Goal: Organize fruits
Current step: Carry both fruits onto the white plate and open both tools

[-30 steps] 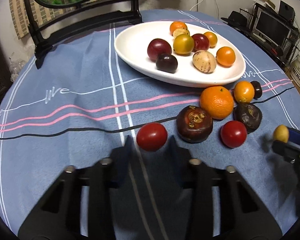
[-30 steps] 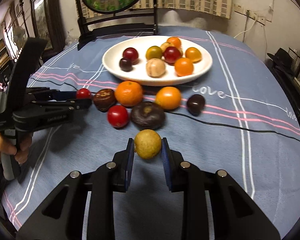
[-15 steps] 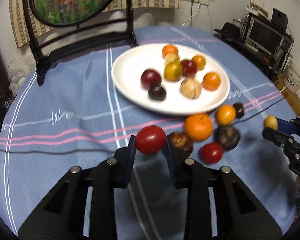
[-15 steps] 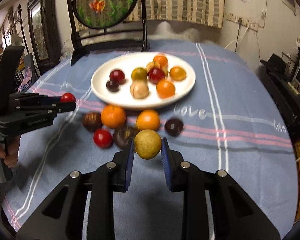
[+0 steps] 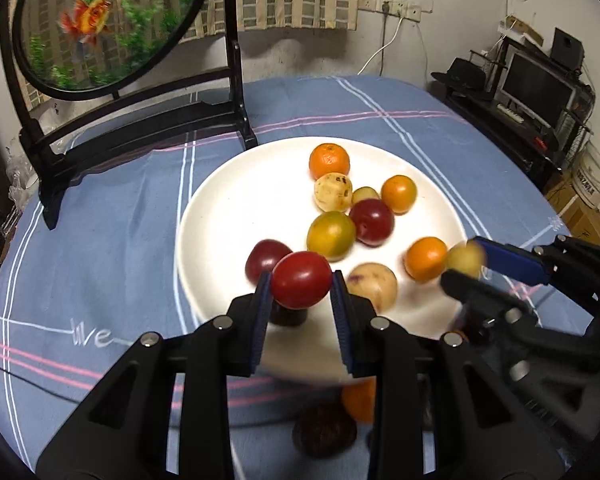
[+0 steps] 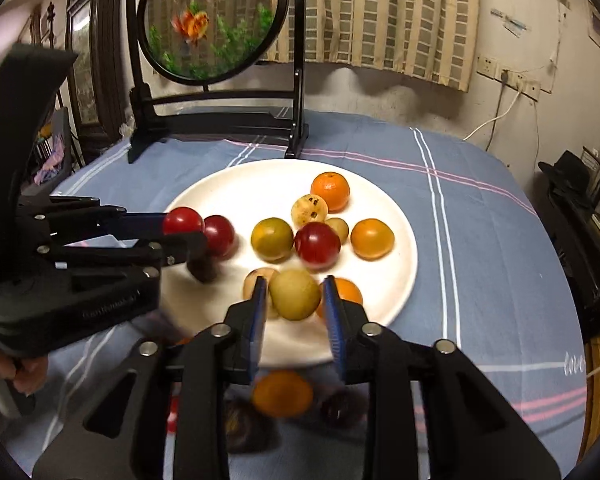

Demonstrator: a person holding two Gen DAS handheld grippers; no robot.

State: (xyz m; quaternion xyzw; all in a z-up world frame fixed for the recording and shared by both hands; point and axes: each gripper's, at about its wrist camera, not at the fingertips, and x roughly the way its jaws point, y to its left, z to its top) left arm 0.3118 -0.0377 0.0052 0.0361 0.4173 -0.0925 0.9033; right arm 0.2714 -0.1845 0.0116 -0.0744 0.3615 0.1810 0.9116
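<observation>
My left gripper (image 5: pixel 300 290) is shut on a red tomato (image 5: pixel 301 279), held over the near left part of the white plate (image 5: pixel 236 200). The left gripper (image 6: pixel 188 236) with the tomato (image 6: pixel 183 220) also shows in the right wrist view. My right gripper (image 6: pixel 294 300) hangs over the plate's near rim (image 6: pixel 300 350); its jaws are opening, and a yellow-green fruit (image 6: pixel 295 294) sits between the pads with a thin gap on its right side. From the left wrist view this fruit (image 5: pixel 465 258) is blurred. Several red, orange and pale fruits lie on the plate.
A dark-framed round fish picture on a black stand (image 6: pixel 214 20) rises behind the plate. On the blue striped cloth (image 5: pixel 100 240) in front of the plate lie an orange (image 6: pixel 282 394) and dark fruits (image 5: pixel 324 428). A hand (image 6: pixel 24 372) grips the left tool.
Both grippers lifted their fruits off the cloth and carried them forward over the plate. The loose fruits on the cloth now lie beneath the fingers. The right jaws have loosened slightly.
</observation>
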